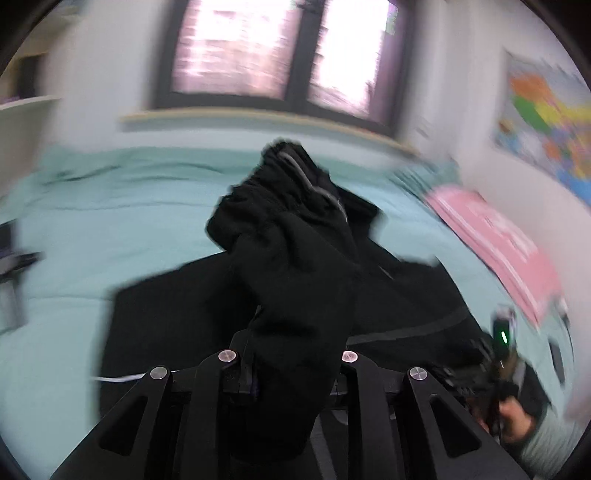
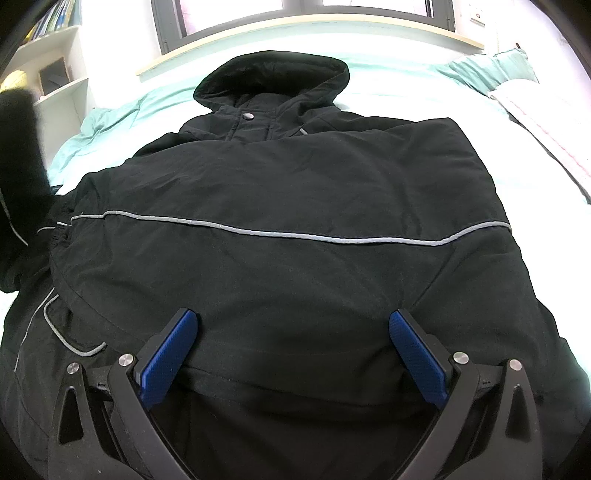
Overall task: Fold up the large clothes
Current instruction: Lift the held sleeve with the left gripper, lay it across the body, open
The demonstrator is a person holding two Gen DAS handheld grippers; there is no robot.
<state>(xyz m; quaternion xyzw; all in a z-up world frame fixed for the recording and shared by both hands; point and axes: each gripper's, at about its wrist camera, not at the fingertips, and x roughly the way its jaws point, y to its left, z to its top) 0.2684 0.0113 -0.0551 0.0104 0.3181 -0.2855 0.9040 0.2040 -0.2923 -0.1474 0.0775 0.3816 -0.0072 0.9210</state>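
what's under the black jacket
A teal sheet shows around the jacket on every visible side, so it lies on the bed. What is directly beneath the spread body is covered and cannot be seen.

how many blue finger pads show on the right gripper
2: one blue pad at lower left and the other at lower right of the right gripper, spread apart over the black jacket.

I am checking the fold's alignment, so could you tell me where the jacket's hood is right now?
In the right wrist view the hood lies at the far end of the black jacket, top centre, on the teal bed sheet just below the window sill.
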